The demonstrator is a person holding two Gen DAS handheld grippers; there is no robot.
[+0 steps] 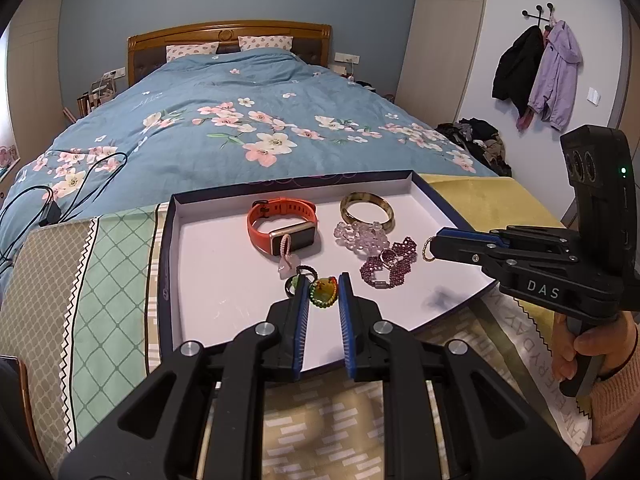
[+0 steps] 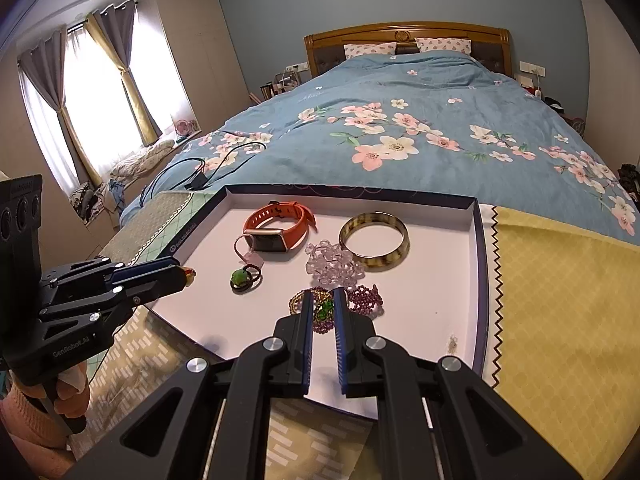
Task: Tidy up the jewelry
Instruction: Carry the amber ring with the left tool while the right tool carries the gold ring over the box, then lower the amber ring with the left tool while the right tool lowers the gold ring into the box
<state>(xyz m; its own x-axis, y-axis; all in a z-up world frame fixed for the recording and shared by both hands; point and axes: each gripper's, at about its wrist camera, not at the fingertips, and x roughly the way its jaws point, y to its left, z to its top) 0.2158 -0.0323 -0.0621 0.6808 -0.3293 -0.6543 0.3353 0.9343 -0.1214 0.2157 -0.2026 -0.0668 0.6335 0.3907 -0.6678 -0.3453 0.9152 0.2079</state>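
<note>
While the left gripper (image 1: 323, 286) pinches a green-and-yellow beaded bracelet (image 1: 324, 290) at centre frame over the white shallow tray (image 1: 208, 272), the right gripper (image 2: 322, 307) clamps a small gold beaded ring (image 1: 429, 249). Both grips look thin; either trinket could slip and drop among the purple beaded bracelet (image 1: 390, 262).

Bare tray (image 2: 432, 300) floor right of jewelry (image 2: 332, 264)

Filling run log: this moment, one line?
left hand-held gripper: shut on green bead bracelet | right hand-held gripper: shut on gold bracelet
</note>
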